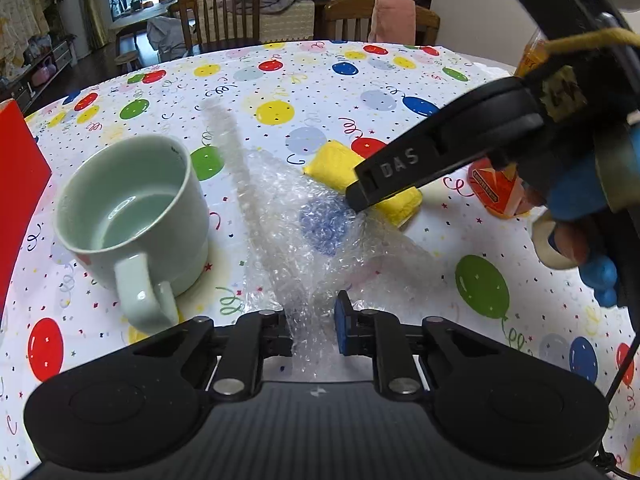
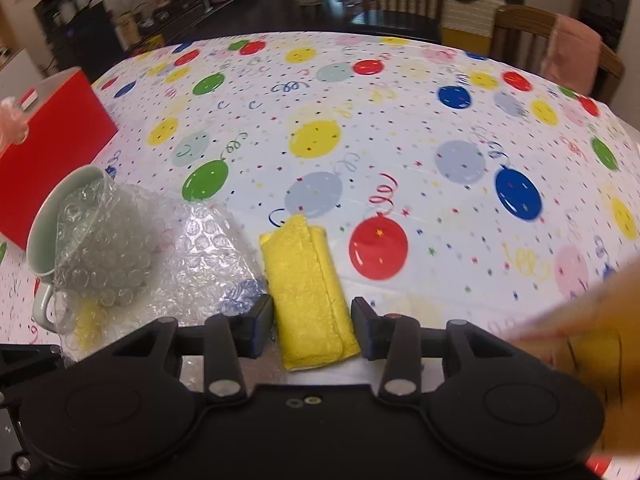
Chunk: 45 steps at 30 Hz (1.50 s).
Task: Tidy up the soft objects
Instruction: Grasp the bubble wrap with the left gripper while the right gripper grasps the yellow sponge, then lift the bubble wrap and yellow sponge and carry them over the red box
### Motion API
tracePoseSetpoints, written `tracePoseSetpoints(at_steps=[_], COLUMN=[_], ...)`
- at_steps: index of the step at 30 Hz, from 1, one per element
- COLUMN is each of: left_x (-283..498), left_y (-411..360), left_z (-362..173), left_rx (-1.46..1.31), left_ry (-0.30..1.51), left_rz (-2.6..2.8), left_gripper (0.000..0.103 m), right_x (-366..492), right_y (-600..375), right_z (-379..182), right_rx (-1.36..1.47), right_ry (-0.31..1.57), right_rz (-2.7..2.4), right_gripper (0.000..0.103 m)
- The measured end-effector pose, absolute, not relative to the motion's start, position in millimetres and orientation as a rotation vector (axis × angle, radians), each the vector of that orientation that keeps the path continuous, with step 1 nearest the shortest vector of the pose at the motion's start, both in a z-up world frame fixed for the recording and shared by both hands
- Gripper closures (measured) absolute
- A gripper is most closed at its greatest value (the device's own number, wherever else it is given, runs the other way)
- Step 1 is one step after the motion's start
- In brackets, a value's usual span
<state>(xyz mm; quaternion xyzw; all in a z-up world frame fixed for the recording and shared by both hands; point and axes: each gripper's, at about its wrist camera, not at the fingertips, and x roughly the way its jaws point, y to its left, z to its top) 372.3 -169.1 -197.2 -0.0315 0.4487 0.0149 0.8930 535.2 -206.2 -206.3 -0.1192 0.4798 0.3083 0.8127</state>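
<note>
Both tongs point steeply down at a table under a balloon-print cloth [image 2: 400,120]. On the left, the gripper [image 1: 316,332] is pinched tight on a sheet of bubble wrap [image 1: 320,240]; the clear plastic is bunched between its pads and fans out toward twelve o'clock across the cloth. On the right, the gripper [image 2: 312,330] straddles the near end of a folded yellow cloth [image 2: 306,280]. Its left pad sits against the cloth's edge, while a thin gap shows at the right pad, so I cannot tell whether it truly grips.

From the left wrist camera, the yellow cloth lies at about one o'clock from the bubble wrap, touching its far edge, with the right gripper's black finger across it. A pale green mug [image 1: 132,216] stands upright at about nine o'clock from the wrap. In the right wrist view the wrap partly veils the mug. A red box [image 2: 52,152] sits at about eleven o'clock beyond the mug.
</note>
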Motion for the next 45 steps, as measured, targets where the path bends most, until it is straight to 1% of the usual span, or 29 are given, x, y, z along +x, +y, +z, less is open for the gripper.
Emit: tracePoseSetpoints(at_steps=[10,15,24,34,45], left_x=[345,326,291,251,223], left_y=[-161,-150,-126,-51,39], left_z=[-179,-157,-109,-68,-35], left_rx=[-0.053,-0.082,-0.126,-0.240,-0.261], left_ry=[0.894,0.864,0.784,0.734,0.659], left_rz=[-0.021,-0.065,-0.122,-0.006,0.126], left_gripper=[0.087,0.087,0.087,0.087,0.087], right_x=[492,467,424,389,359], right_y=[-226,-235,-229,-177,-92], right_z=[-177,-151,-91,-51,-25], right_rx=[-0.153,-0.093,-0.084,-0.102,-0.130], right_ry=[0.949,0.903,0.767,0.681,0.615], right_rz=[0.624,0.621,0.651,0.763,0.877], right_gripper=[0.064,0.064,0.064,0.064,0.065])
